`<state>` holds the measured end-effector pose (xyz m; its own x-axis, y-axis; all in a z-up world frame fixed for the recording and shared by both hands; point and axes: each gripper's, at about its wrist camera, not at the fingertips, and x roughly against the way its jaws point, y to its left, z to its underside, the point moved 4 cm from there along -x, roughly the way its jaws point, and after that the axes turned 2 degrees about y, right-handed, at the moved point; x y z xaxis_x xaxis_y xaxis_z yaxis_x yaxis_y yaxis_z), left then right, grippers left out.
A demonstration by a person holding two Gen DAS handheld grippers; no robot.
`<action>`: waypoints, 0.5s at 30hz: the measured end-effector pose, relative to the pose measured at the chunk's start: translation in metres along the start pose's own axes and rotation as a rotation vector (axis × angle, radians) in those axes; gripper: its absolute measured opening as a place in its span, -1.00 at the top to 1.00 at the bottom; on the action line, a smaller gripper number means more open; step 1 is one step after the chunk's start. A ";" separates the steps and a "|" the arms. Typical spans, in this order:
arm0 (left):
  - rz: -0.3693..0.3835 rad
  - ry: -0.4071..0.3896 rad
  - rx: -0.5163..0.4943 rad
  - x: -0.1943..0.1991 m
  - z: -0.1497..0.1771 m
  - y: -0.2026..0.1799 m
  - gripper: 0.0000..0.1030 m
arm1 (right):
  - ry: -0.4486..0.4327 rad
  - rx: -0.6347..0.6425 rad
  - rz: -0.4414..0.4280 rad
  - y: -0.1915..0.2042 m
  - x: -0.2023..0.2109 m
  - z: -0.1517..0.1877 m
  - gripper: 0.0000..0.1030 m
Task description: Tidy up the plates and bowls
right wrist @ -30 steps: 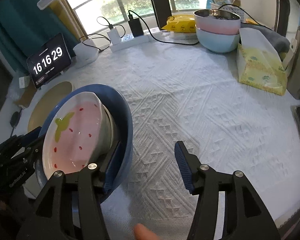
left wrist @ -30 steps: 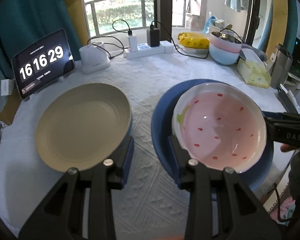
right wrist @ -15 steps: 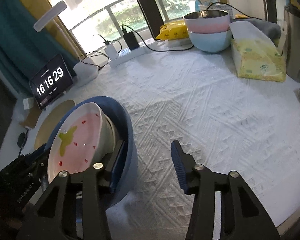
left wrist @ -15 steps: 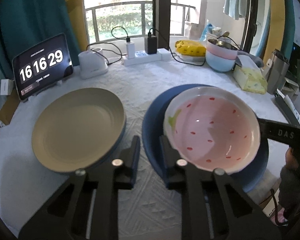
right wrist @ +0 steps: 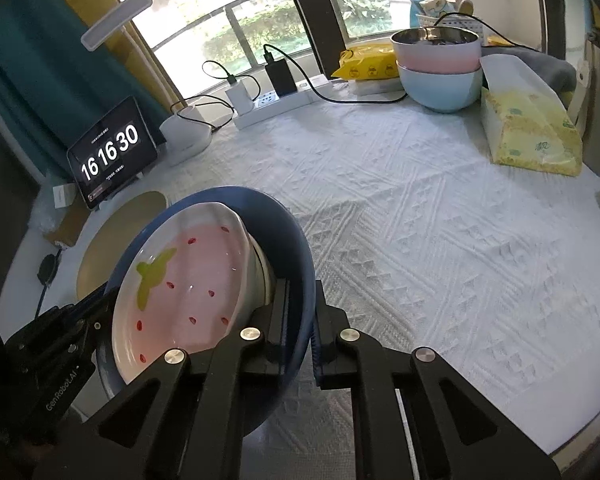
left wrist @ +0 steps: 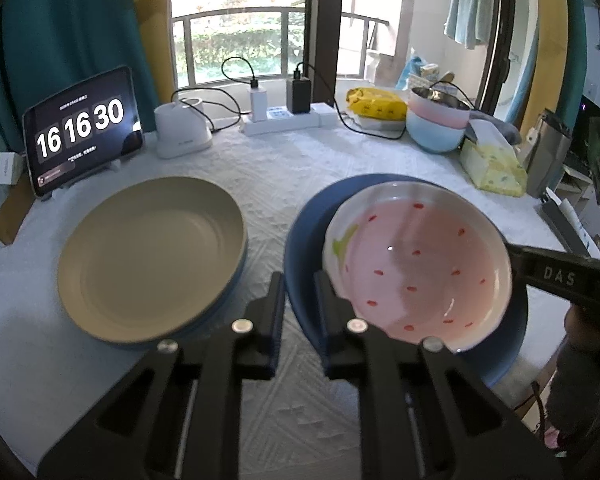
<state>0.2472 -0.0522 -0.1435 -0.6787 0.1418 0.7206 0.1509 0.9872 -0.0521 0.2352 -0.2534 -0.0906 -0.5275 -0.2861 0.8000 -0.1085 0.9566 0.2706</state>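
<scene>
A pink strawberry-pattern bowl (left wrist: pixel 418 264) rests inside a dark blue plate (left wrist: pixel 304 236), right of centre in the left wrist view; both are lifted off the table. My left gripper (left wrist: pixel 298 304) is shut on the blue plate's near rim. My right gripper (right wrist: pixel 300 316) is shut on the same plate's (right wrist: pixel 296 240) opposite rim, beside the bowl (right wrist: pixel 188 280). A beige plate (left wrist: pixel 152 256) lies flat on the white tablecloth to the left; it also shows in the right wrist view (right wrist: pixel 116 236).
A tablet clock (left wrist: pixel 84 128), a white lamp base (left wrist: pixel 182 130) and a power strip (left wrist: pixel 284 118) with cables stand at the back. Stacked pink and blue bowls (right wrist: pixel 440 74) and a yellow tissue pack (right wrist: pixel 530 128) stand at the back right. The white tablecloth (right wrist: pixel 440 240) spreads to the right.
Both grippers have closed from open onto the blue plate's rim. The plate and bowl have risen from the table.
</scene>
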 end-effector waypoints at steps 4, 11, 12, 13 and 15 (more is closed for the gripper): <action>0.012 0.006 0.003 0.000 0.000 0.000 0.74 | -0.004 -0.002 0.010 0.000 0.003 0.001 0.81; 0.038 0.015 0.018 0.001 -0.002 -0.001 0.75 | -0.013 -0.005 0.024 0.000 0.009 0.000 0.81; 0.042 0.013 0.018 0.001 -0.003 -0.001 0.75 | -0.017 -0.005 0.026 0.000 0.011 -0.001 0.81; 0.044 0.011 0.018 0.003 -0.003 -0.002 0.75 | -0.019 -0.005 0.027 0.000 0.012 -0.002 0.81; 0.044 0.005 0.017 0.005 -0.004 -0.003 0.75 | -0.025 -0.006 0.027 0.000 0.015 -0.003 0.81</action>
<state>0.2464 -0.0550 -0.1366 -0.6677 0.1846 0.7212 0.1682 0.9811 -0.0953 0.2303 -0.2578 -0.0771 -0.5514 -0.2581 0.7933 -0.0884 0.9637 0.2521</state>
